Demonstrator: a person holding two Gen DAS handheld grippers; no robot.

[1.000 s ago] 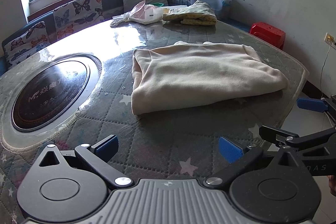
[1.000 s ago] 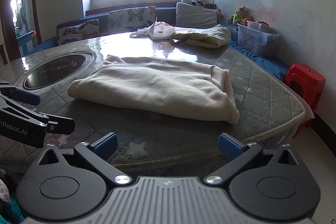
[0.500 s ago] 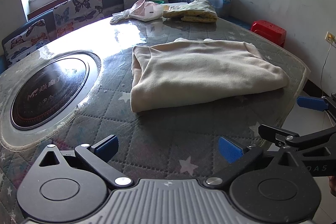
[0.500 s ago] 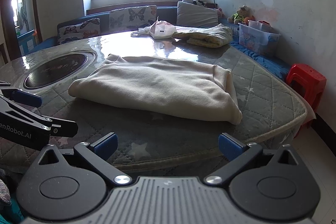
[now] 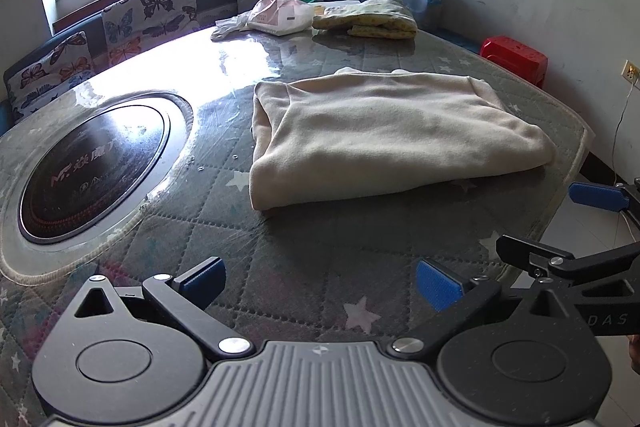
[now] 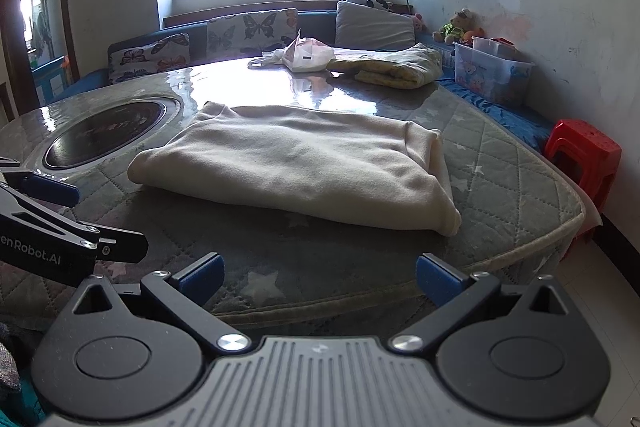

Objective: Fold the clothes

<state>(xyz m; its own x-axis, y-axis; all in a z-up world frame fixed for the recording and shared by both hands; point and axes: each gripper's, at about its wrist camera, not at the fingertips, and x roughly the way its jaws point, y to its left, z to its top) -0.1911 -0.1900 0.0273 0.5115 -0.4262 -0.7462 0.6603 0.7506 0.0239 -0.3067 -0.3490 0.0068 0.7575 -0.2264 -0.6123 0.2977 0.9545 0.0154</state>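
Observation:
A cream garment (image 5: 384, 139) lies folded into a rectangle on the quilted table cover (image 5: 320, 251); it also shows in the right wrist view (image 6: 304, 163). My left gripper (image 5: 320, 285) is open and empty, held above the table's near side, short of the garment. My right gripper (image 6: 320, 277) is open and empty at the table's front edge, also short of the garment. Each gripper shows at the edge of the other's view: the right gripper (image 5: 576, 235) and the left gripper (image 6: 68, 219).
A round black cooktop (image 5: 92, 167) is set into the table at the left. A folded yellow cloth (image 5: 368, 17) and a white bag (image 5: 276, 15) lie at the far side. A red stool (image 6: 584, 151) and a plastic bin (image 6: 492, 71) stand at the right.
Both grippers have drawn back slightly from the garment and stay open. The garment has not moved.

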